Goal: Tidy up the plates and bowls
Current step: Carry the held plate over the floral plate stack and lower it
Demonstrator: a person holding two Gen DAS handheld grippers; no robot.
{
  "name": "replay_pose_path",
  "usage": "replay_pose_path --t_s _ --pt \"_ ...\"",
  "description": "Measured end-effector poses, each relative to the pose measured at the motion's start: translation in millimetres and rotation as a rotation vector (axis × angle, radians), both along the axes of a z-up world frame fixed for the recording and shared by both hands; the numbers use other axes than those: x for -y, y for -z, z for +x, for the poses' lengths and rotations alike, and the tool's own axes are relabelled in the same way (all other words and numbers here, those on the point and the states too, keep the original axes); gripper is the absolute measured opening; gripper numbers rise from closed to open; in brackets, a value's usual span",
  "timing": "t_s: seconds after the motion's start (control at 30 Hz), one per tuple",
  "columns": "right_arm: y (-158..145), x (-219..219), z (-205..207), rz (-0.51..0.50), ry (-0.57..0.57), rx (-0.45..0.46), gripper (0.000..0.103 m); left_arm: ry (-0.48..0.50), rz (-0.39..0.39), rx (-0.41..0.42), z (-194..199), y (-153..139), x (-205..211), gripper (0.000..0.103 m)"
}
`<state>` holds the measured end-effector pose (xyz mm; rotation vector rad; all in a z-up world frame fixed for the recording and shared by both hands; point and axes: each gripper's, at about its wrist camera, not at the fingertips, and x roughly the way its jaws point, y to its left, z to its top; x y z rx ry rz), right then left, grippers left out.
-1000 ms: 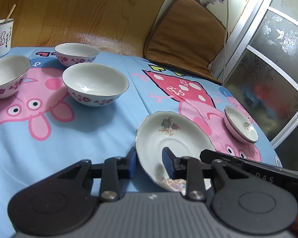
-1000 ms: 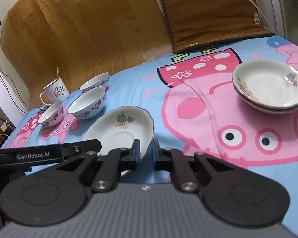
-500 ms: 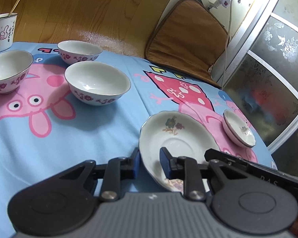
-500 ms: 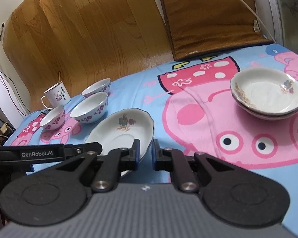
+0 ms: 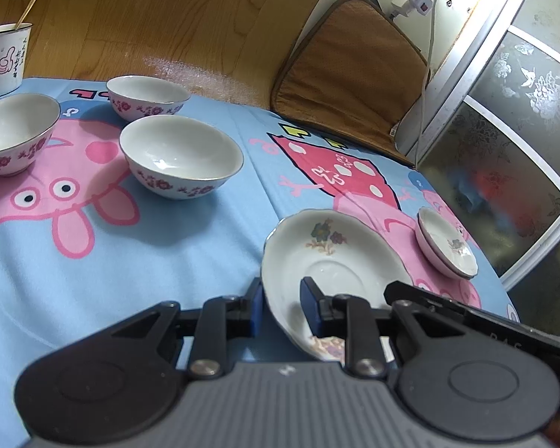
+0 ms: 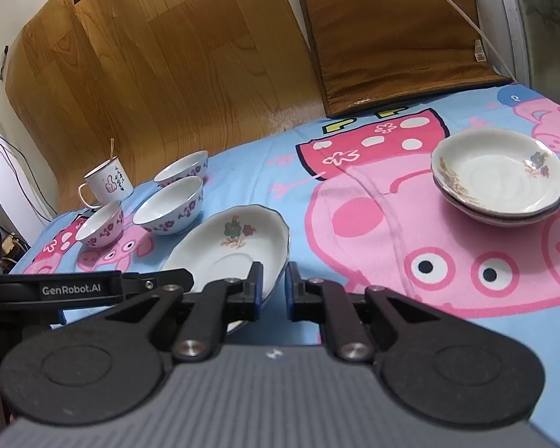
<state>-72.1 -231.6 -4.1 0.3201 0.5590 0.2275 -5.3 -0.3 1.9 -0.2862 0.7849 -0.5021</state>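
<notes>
A white floral plate (image 5: 336, 261) (image 6: 227, 246) sits on the blue cartoon-pig cloth (image 5: 130, 280). My left gripper (image 5: 282, 304) is shut on its near-left rim, one pad inside the dish and one outside. My right gripper (image 6: 273, 287) is shut on the opposite rim. A stack of two matching plates (image 6: 500, 183) (image 5: 448, 246) stands apart to the right. Three white bowls with purple flowers (image 5: 183, 156) (image 5: 149, 93) (image 5: 13, 130) cluster at the far left, also seen in the right wrist view (image 6: 168, 205).
A white mug (image 5: 2, 56) (image 6: 108, 183) with a stick in it stands beyond the bowls. A brown cushion (image 6: 392, 37) leans at the back, beside a frosted glass door (image 5: 504, 149) and a white cable. Wood flooring borders the cloth.
The left jaws have narrowed onto the plate's rim. The right gripper keeps its grip on the far rim, and neither hand has shifted noticeably.
</notes>
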Motion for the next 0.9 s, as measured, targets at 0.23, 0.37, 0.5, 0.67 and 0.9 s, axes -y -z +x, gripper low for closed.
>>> replay_pose_path --t_s 0.23,0.37,0.5,0.67,0.9 --pt "-3.8 4.5 -5.2 0.000 0.016 0.030 0.015 0.015 0.008 0.009 3.3 -4.5 8.0 0.022" --pt "-5.3 12.0 -5.8 0.012 0.033 0.040 0.015 0.032 0.016 0.022 4.3 -9.3 16.6 0.022" --pt "-6.2 19.5 -6.6 0.022 0.050 0.048 0.015 0.047 0.032 0.030 5.8 -12.5 27.3 0.022" --pt "-5.2 28.0 -7.3 0.037 0.066 0.054 0.015 0.060 0.050 0.032 8.7 -14.0 38.1 0.022" --pt "-4.7 37.4 -9.1 0.051 0.083 0.065 0.015 0.078 0.071 0.033 11.9 -15.3 50.1 0.022"
